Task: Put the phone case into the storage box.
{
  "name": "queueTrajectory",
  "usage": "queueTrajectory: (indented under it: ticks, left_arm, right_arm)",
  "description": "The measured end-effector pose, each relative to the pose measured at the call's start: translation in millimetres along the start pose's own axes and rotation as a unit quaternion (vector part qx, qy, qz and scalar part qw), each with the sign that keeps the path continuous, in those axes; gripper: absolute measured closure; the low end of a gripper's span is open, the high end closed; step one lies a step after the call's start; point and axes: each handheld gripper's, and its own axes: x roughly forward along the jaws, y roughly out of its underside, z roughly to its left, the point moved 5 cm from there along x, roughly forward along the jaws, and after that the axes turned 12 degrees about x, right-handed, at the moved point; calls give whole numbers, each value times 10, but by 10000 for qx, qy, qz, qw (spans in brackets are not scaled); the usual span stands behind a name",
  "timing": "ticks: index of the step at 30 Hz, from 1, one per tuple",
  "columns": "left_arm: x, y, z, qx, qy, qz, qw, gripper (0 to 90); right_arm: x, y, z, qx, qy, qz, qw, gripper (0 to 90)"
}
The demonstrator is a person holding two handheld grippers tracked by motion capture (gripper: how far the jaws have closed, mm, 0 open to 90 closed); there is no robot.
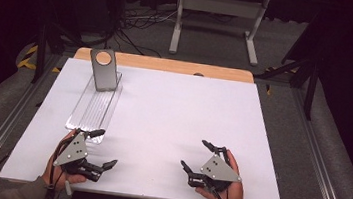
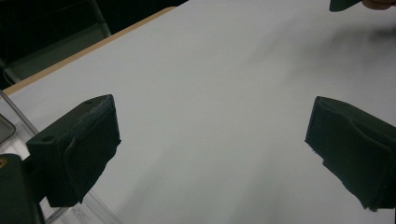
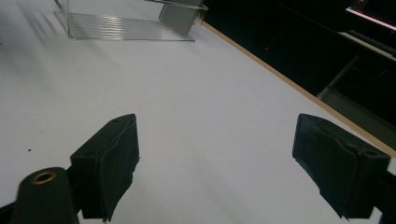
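A clear ribbed tray (image 1: 94,106) lies on the left part of the white table top (image 1: 173,109). A grey slab with a round pale disc (image 1: 103,69) leans upright at the tray's far end. My left gripper (image 1: 107,147) is open just right of the tray's near end, with nothing between its fingers. The right gripper (image 1: 194,153) is open near the front right, also holding nothing. In the left gripper view, the left gripper (image 2: 212,140) spans bare table, the tray's edge (image 2: 95,210) beside one jaw. From the right gripper (image 3: 215,149), the tray (image 3: 126,25) and slab (image 3: 180,16) lie far ahead.
A wooden strip (image 1: 168,65) runs along the table's far edge. Behind it on the floor stand a white frame (image 1: 219,14) and loose cables (image 1: 138,22). Metal rails (image 1: 318,166) flank the table. Bare white surface lies between the two grippers.
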Motion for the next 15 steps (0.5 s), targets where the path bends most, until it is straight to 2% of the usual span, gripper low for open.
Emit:
queueTrajectory:
  ticks: [12, 15]
  left_arm:
    - [19, 11, -1, -127, 31, -18, 9999, 32]
    - [7, 0, -10, -82, 62, -34, 9999, 33]
  right_arm:
    - [-17, -5, -14, 13, -25, -46, 10000, 151]
    - [-13, -1, -11, -10, -11, -28, 10000, 151]
